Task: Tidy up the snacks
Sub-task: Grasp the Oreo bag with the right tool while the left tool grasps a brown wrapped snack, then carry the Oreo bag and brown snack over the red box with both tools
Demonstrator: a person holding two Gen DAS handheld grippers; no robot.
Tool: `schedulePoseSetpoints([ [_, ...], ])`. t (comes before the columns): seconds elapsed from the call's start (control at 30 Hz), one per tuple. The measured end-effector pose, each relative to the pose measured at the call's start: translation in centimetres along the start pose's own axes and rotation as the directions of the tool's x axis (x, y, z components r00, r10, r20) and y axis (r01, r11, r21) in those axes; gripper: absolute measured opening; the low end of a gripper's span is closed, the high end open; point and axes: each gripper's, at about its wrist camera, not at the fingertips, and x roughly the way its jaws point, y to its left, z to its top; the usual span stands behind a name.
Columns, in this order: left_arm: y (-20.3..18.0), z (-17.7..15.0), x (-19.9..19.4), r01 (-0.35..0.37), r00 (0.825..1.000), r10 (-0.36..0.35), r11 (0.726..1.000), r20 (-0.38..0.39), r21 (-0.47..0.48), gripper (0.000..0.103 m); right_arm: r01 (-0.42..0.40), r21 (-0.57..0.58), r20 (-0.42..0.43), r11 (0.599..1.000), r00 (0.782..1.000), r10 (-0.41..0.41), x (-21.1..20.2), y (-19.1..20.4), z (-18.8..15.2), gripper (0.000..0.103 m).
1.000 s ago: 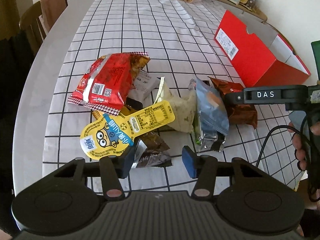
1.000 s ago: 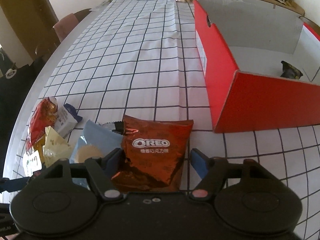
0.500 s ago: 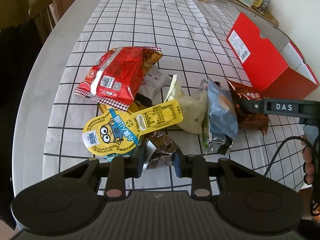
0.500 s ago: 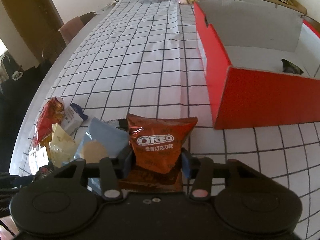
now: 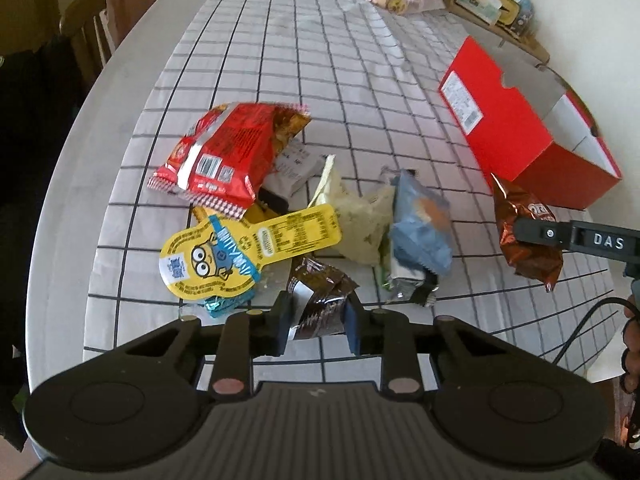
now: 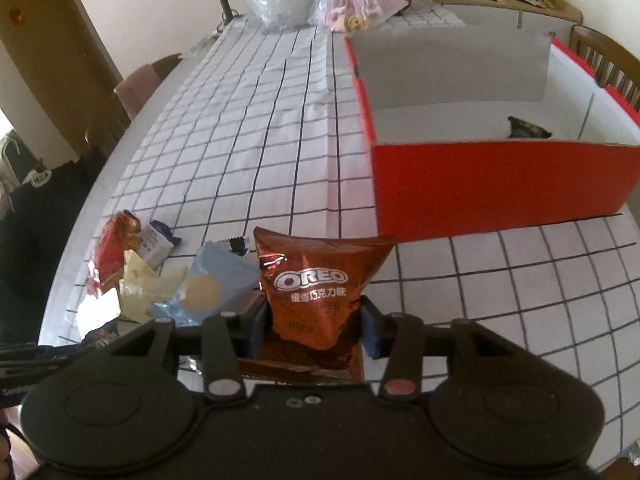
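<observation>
Now both tongs clamped, wide apart a second ago: left tongs [image 5: 316, 322] on dark brown foil packet [image 5: 320, 300] at bench pile; right tongs [image 6: 314, 330], closing, on lifted copper Oreo foil bag [image 6: 316, 292]. We judge open red cardboard box [image 6: 500, 184] next.

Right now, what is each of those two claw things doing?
Left gripper: shut on the dark brown packet.
Right gripper: jaws closing, pads pressing the Oreo bag.

Home dining rm: checked tablecloth [image 5: 320, 60], wooden chair [image 5: 86, 24].
</observation>
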Motion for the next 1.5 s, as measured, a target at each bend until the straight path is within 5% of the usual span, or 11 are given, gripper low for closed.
schedulePoseSetpoints([
  [0.7, -5.1, 3.2, -3.4, 0.036, 0.993, -0.039, 0.999, 0.111, 0.023, 0.022, -0.021, -0.04, 0.128, 0.999, 0.991, 0.026, -6.9, -3.3, 2.5, 0.043],
  [1.5, -22.5, 13.6, 0.4, 0.086, 0.974, -0.118, 0.981, 0.191, 0.172, 0.022, 0.052, -0.089, 0.175, 0.995, 0.984, -0.036, -6.9, -15.8, 11.2, 0.043],
])
